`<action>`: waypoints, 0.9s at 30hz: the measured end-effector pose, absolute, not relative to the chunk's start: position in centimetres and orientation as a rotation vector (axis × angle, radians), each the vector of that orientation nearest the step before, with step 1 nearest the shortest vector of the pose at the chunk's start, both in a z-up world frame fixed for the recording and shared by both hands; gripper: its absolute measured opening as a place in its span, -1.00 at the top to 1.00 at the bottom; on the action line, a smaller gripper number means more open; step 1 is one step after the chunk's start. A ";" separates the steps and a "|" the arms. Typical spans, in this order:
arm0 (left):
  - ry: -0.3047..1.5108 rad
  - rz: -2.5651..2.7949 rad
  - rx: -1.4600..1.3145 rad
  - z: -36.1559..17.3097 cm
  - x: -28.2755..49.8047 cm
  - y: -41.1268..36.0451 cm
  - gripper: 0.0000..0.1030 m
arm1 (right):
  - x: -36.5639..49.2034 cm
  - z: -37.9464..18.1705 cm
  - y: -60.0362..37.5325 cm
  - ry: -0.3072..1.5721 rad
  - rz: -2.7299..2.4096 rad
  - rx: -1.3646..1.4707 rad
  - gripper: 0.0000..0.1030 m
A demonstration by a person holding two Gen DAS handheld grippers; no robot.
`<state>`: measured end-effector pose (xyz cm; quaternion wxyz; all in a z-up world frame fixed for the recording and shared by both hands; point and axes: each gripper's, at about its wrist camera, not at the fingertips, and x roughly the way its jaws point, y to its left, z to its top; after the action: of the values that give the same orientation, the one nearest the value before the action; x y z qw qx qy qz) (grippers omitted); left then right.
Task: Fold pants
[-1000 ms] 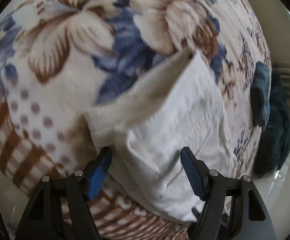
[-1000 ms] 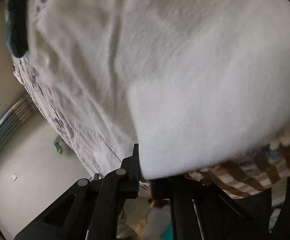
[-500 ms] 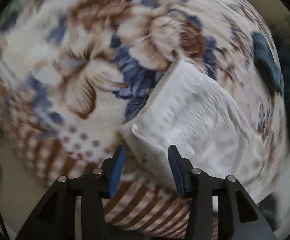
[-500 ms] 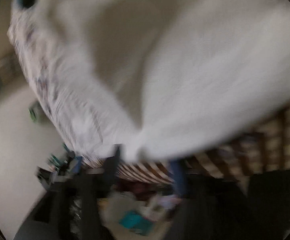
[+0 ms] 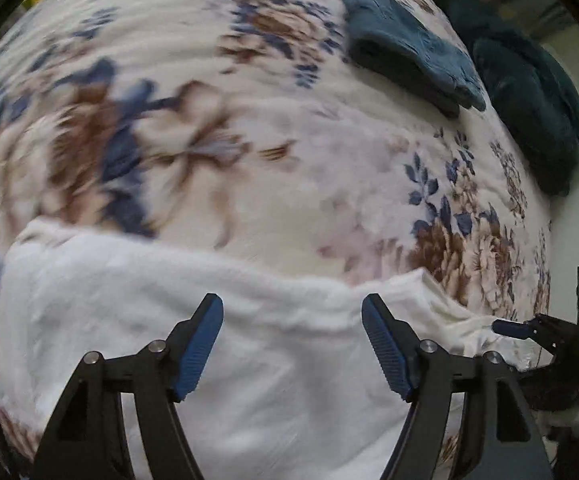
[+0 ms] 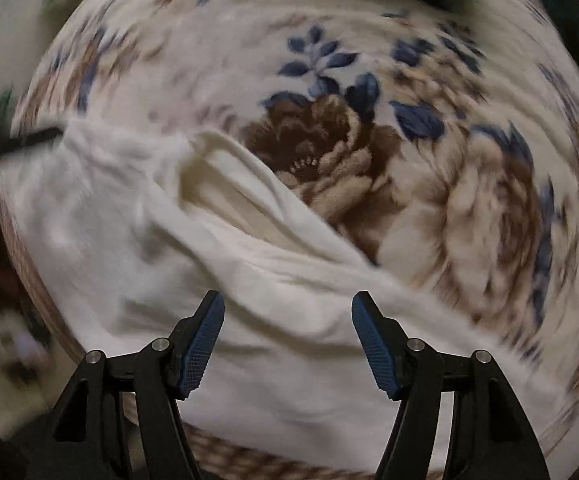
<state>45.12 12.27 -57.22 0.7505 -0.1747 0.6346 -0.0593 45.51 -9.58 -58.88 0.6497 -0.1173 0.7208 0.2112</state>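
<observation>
the left gripper is being held above the white pants with its blue-padded fingers spread apart; its jaws are opening at this moment, and nothing is being pinched between them, the cloth lying below the gap rather than pressed by the pads. the right gripper is likewise being carried wide apart over the same garment, its ribbed blue fingers standing clear of the fabric, so the pants are released by both. in the left wrist view the other gripper's dark body with a small green light is being seen at the right edge, close to the garment's right end.

the pants are being shown lying on the floral blanket, spread as a broad white band across the lower part of each view, near the blanket's striped brown border. in the right wrist view a raised fold with a shadowed hollow is being seen along the garment's upper edge, running diagonally beside a large brown flower in the print.

farther off, a folded blue garment is being seen lying on the blanket near its far edge, well apart from the pants, and a dark teal heap of cloth is lying just beyond it. both views are being blurred, more heavily toward the edges.
</observation>
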 end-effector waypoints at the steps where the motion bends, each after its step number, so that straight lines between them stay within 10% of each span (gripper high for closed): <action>1: 1.395 -0.117 -0.373 -57.5 45.6 11.8 -0.36 | 45.4 -59.1 -10.1 1.647 0.546 -0.309 -0.32; 5: 1.409 -0.098 -0.346 -58.5 45.8 11.0 -0.36 | 44.8 -60.3 -9.4 1.645 0.781 -0.406 -0.28; 8: 1.434 -0.064 -0.328 -59.8 45.5 11.0 -0.36 | 44.6 -62.2 -9.6 1.654 0.838 -0.451 0.91; 19: 1.458 -0.060 -0.274 -62.0 45.3 11.8 -0.36 | 48.9 -71.0 -24.0 1.890 0.431 0.800 0.93; 25: 1.465 -0.016 -0.256 -60.9 45.2 11.9 -0.36 | 47.2 -70.0 -25.7 1.906 0.374 0.812 0.89; 27: 1.447 -0.005 -0.272 -59.9 44.6 12.1 -0.36 | 48.0 -66.2 -23.7 1.869 0.433 0.524 0.52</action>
<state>44.64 12.10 -59.89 0.7412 -0.1242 0.6598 -0.0021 48.04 -23.67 -66.16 0.5449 0.2209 0.7880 0.1824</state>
